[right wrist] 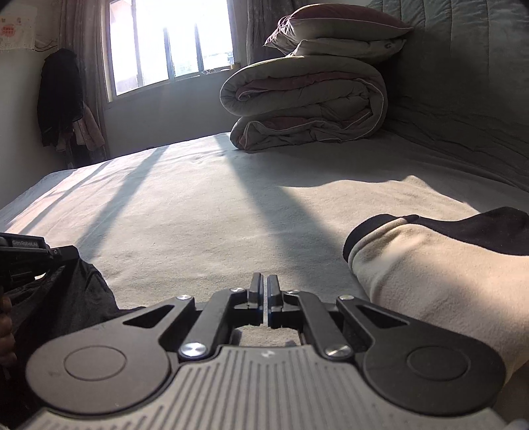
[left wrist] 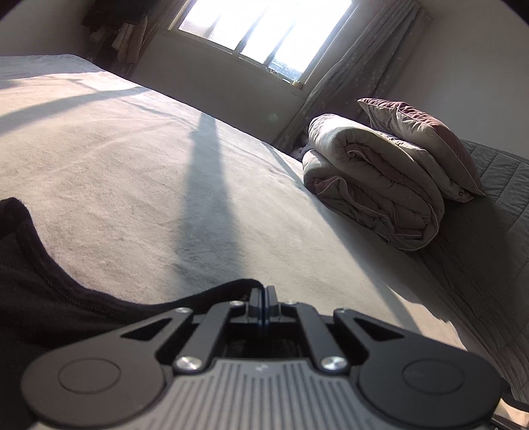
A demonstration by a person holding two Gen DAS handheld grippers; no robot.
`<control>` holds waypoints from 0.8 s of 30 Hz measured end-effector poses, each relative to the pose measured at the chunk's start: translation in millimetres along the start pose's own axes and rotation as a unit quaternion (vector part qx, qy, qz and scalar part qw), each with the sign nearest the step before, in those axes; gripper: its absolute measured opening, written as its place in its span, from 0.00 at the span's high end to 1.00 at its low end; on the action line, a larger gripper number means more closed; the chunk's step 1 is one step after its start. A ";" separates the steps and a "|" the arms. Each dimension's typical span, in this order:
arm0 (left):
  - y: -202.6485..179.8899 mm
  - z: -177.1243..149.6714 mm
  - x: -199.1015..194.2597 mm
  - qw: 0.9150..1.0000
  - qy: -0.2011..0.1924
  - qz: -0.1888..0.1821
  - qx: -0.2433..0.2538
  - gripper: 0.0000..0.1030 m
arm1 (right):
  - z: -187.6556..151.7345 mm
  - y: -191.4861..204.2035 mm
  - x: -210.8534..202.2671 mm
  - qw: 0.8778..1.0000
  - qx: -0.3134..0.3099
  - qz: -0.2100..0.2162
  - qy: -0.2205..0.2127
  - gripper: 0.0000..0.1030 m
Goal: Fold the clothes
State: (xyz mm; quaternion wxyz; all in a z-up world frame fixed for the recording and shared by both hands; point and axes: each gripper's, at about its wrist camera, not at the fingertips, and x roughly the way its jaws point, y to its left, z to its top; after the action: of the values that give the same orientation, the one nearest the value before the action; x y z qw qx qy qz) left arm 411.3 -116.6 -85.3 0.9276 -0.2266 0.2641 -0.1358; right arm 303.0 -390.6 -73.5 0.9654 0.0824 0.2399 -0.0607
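Both grippers are down low over the bed (right wrist: 205, 198), and sunlight stripes run across its pale cover. The left gripper (left wrist: 263, 291) has its fingers pressed tight together, right at the top edge of a black garment (left wrist: 43, 291) that lies on the near side of the bed and rises in a fold up to the fingertips; the cloth looks pinched there, though the pads hide the contact itself. In the right wrist view that same left gripper (right wrist: 64, 253) pokes in from the left edge, above dark fabric (right wrist: 66, 297), with a hand (right wrist: 5, 327) just showing behind it.

The right gripper (right wrist: 264, 281) is closed too, fingers nearly touching with only a thin slit between them. Whether any cloth sits between the tips I cannot tell; bare bed cover shows through the frame behind them. Just to its right lies a cream sleeve with a black cuff (right wrist: 413, 264), resting on the near right part of the bed.

Over at the far corner of the bed, by the window (right wrist: 168, 43), a folded quilt (right wrist: 307, 102) is stacked with a pillow (right wrist: 337, 29) on top, leaning against the grey padded headboard (right wrist: 463, 66). Clothes hang in the room's corner (right wrist: 59, 99).

No containers anywhere in view.
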 end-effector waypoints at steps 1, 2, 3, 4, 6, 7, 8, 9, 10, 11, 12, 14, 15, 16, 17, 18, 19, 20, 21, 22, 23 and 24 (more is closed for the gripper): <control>1.9 -0.9 3.0 1.000 0.012 0.001 -0.006 0.99 | 0.5 -2.7 0.1 1.000 0.006 0.007 0.002 0.99; 3.9 -1.6 5.8 1.000 0.022 0.002 -0.012 0.98 | 1.4 -6.1 -0.5 1.000 0.016 0.019 0.004 0.98; 5.7 -1.2 6.9 0.999 0.028 0.001 -0.018 0.98 | 2.5 -9.6 -1.2 0.999 0.027 0.034 0.006 0.96; 7.5 -0.8 7.8 0.999 0.032 0.000 -0.024 0.98 | 3.2 -13.5 -2.0 0.998 0.042 0.048 0.008 0.83; 9.8 0.7 7.3 0.999 0.033 -0.003 -0.031 0.96 | 3.9 -20.4 -3.3 0.994 0.075 0.075 0.010 0.76; 10.3 0.5 7.3 0.999 0.035 -0.004 -0.032 0.96 | 4.0 -22.8 -3.6 0.992 0.091 0.091 0.011 0.60; 10.6 0.2 7.3 0.999 0.036 -0.005 -0.033 0.96 | 3.8 -23.5 -3.6 0.990 0.100 0.102 0.011 0.47; 9.9 -0.6 7.3 0.999 0.037 -0.005 -0.031 0.96 | 3.9 -21.6 -3.1 0.989 0.101 0.109 0.012 0.45; 8.9 -1.0 7.2 0.999 0.038 -0.006 -0.028 0.96 | 3.7 -17.3 -1.6 0.989 0.095 0.109 0.015 0.45; 7.6 -1.4 7.3 0.999 0.039 -0.005 -0.024 0.96 | 3.3 -12.3 0.3 0.990 0.087 0.107 0.019 0.45; 6.2 -1.7 7.5 0.999 0.041 -0.005 -0.019 0.96 | 1.9 -5.1 2.5 0.992 0.068 0.099 0.025 0.45; 3.4 -1.7 7.8 0.999 0.045 -0.006 -0.010 0.96 | -2.9 11.3 7.9 0.996 0.014 0.081 0.043 0.67; 2.0 -1.4 8.1 0.999 0.047 -0.007 -0.006 0.96 | -4.9 17.4 9.6 0.996 -0.009 0.070 0.047 0.79; 0.6 -1.1 8.3 0.999 0.049 -0.008 -0.002 0.96 | -4.7 19.0 8.3 0.997 -0.017 0.062 0.045 0.96; -0.5 -0.8 8.1 0.999 0.048 -0.011 0.001 0.98 | -3.5 18.7 5.9 0.997 -0.018 0.057 0.040 0.98; 0.0 -0.8 4.9 0.999 0.038 -0.019 -0.003 0.98 | -2.3 18.4 3.5 0.998 -0.020 0.051 0.036 0.98; 0.5 -0.8 1.7 0.999 0.028 -0.028 -0.007 0.98 | 0.1 17.3 -0.3 0.999 -0.024 0.030 0.027 0.98; 0.8 -0.9 -0.9 0.999 0.019 -0.035 -0.010 0.98 | 2.5 16.5 -5.0 0.999 -0.035 0.000 0.017 0.98; 0.5 -1.4 0.0 0.999 0.018 -0.036 -0.010 0.98 | 4.2 15.5 -10.5 0.998 -0.048 -0.031 0.004 0.98; 0.1 -1.9 0.9 0.999 0.018 -0.037 -0.009 0.98 | 5.5 13.3 -14.5 0.997 -0.053 -0.047 -0.006 0.98; -0.3 -2.6 2.2 0.999 0.018 -0.036 -0.008 0.98 | 6.4 10.9 -16.1 0.998 -0.048 -0.049 -0.010 0.98; -1.7 -5.0 6.3 0.999 0.025 -0.028 0.000 0.98 | 5.9 7.8 -14.7 0.998 -0.040 -0.040 -0.008 0.98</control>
State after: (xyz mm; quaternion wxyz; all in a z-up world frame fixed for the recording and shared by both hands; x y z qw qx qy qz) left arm 413.5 -122.1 -91.0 0.9165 -0.2301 0.2811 -0.1674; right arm 294.0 -383.0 -60.5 0.9666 0.0336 0.2376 -0.0903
